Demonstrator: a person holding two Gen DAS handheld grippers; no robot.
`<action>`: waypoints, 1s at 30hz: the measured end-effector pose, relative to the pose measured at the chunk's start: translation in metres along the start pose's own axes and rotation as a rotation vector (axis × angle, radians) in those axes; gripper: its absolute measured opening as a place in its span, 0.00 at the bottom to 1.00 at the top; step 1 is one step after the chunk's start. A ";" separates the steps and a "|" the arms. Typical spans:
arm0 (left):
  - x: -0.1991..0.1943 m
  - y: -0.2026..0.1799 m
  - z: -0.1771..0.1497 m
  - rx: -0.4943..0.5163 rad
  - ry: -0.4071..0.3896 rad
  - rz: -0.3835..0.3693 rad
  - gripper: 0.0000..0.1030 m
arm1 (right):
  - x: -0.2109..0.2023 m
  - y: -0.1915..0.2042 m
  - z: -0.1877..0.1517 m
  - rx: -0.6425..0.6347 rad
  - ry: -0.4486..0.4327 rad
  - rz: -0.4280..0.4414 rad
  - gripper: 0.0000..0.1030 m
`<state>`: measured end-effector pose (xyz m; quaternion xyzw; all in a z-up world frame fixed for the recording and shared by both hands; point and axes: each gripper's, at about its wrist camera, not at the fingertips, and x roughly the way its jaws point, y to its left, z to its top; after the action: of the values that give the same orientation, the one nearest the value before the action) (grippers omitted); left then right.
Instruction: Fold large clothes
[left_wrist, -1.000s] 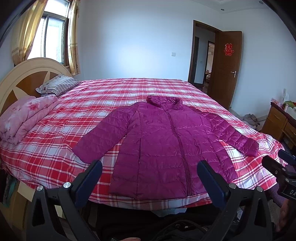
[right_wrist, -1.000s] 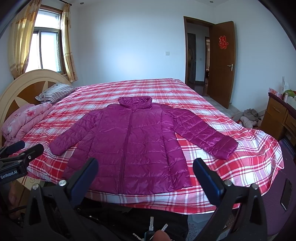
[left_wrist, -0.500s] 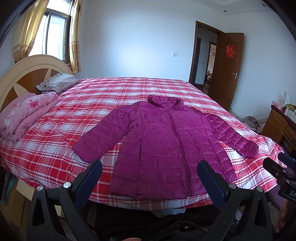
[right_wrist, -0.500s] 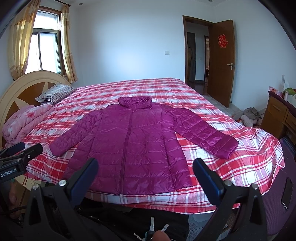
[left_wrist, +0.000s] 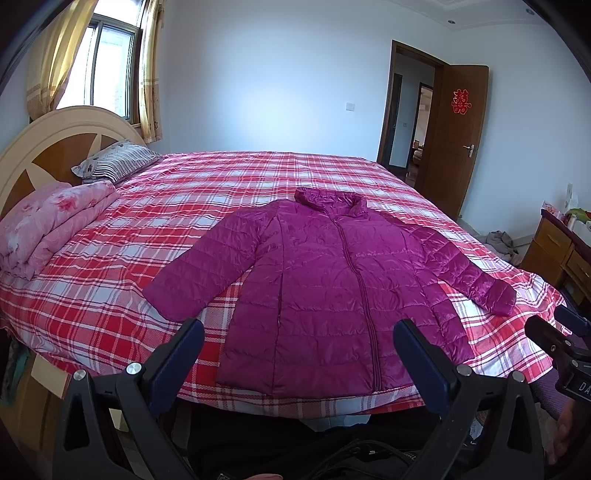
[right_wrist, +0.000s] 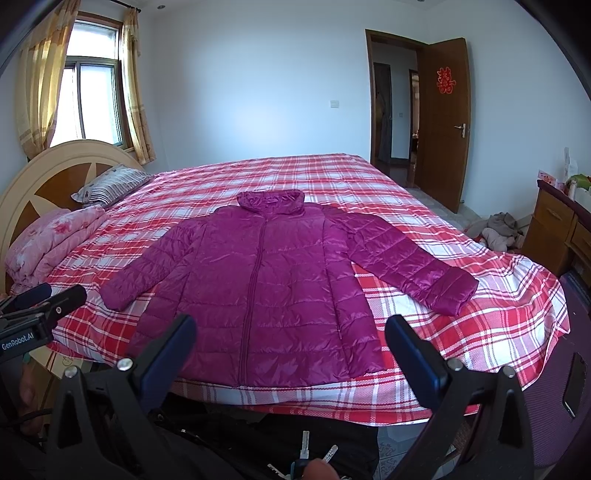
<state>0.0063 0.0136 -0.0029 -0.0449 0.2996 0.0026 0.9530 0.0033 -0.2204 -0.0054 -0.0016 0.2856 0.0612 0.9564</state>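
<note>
A magenta quilted puffer jacket (left_wrist: 332, 288) lies flat and zipped, front up, on a red plaid bed (left_wrist: 110, 288), hood away from me, both sleeves spread out. It also shows in the right wrist view (right_wrist: 266, 288). My left gripper (left_wrist: 297, 339) is open and empty, held in front of the bed's near edge, short of the jacket's hem. My right gripper (right_wrist: 290, 336) is open and empty, also short of the hem. Each gripper shows at the edge of the other's view.
A folded pink quilt (left_wrist: 48, 225) and a striped pillow (left_wrist: 114, 160) lie at the headboard on the left. A wooden dresser (right_wrist: 554, 232) stands at the right, clothes (right_wrist: 498, 229) lie on the floor, and a brown door (right_wrist: 443, 122) is open.
Both views have shifted only slightly, the left camera tilting a little. The jacket has not moved and both grippers stay open.
</note>
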 end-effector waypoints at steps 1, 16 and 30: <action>0.000 0.000 0.000 -0.001 0.000 0.000 0.99 | 0.000 -0.001 0.000 0.001 0.000 0.001 1.00; 0.004 0.001 -0.001 -0.001 0.011 0.000 0.99 | 0.002 -0.001 -0.002 0.008 0.011 0.009 1.00; 0.016 -0.004 -0.003 0.026 0.022 -0.011 0.99 | 0.011 -0.008 0.000 0.031 0.036 0.030 1.00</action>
<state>0.0180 0.0090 -0.0140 -0.0344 0.3096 -0.0071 0.9502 0.0132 -0.2274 -0.0116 0.0166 0.3038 0.0709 0.9500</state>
